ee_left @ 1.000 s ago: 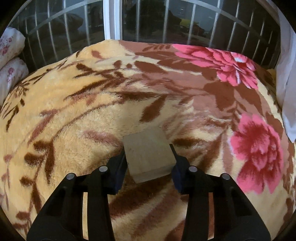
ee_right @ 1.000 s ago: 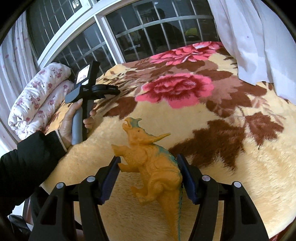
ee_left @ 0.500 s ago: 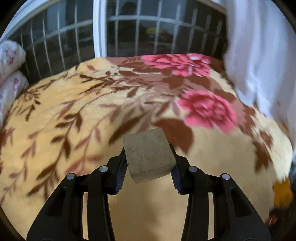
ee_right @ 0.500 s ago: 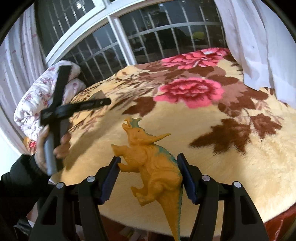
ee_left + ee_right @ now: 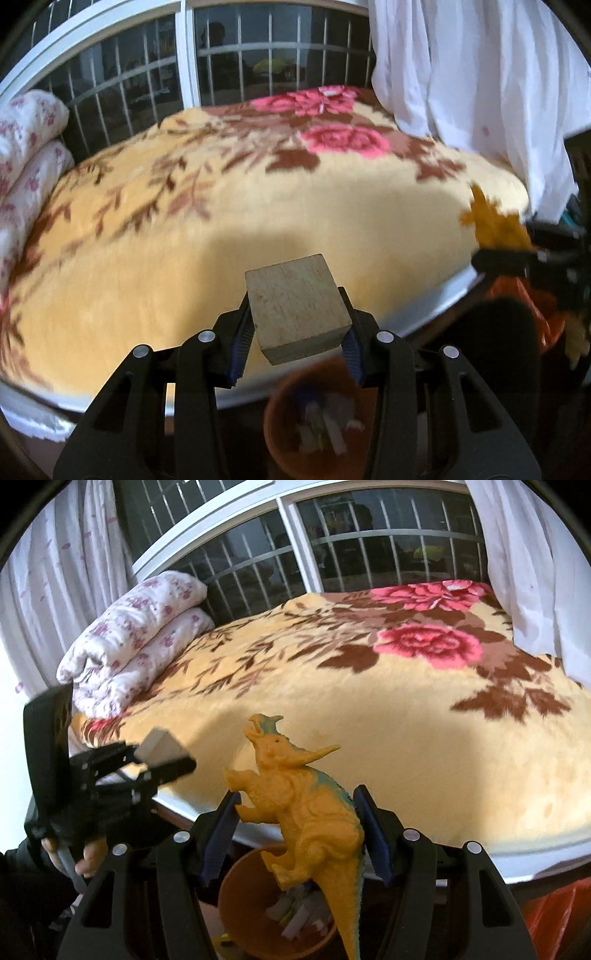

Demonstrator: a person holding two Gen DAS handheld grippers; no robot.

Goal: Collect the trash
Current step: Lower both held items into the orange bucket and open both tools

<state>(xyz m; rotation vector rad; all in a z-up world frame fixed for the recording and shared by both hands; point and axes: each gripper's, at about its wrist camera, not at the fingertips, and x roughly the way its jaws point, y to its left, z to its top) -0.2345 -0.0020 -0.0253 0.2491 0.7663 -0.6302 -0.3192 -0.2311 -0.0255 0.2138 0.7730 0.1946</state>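
Left wrist view: the left tongs pinch a wooden block between their blue pads, one pad on each side face, and the block sits tilted with a corner toward the camera. It hangs over the near edge of the bed, which is covered by a yellow blanket with brown leaves and pink roses. Below the block, on the floor just off the bed edge, stands a round brown bin with pale scraps inside; the picture is blurred there. At the right edge an orange toy shows in the other black tool. A white curtain hangs at the upper right, a barred window lies behind the bed, and a folded floral quilt is at the left.

Right wrist view: the right tongs pinch an orange toy dinosaur by its body, horned head up and toward the bed, tail hanging down over the brown bin of paper scraps on the floor. At the left, a hand holds the left tongs, closed on the wooden block above the bed's edge. The blanket is spread across the bed, with the folded quilt stacked at its far left by the window and the curtain at the right.
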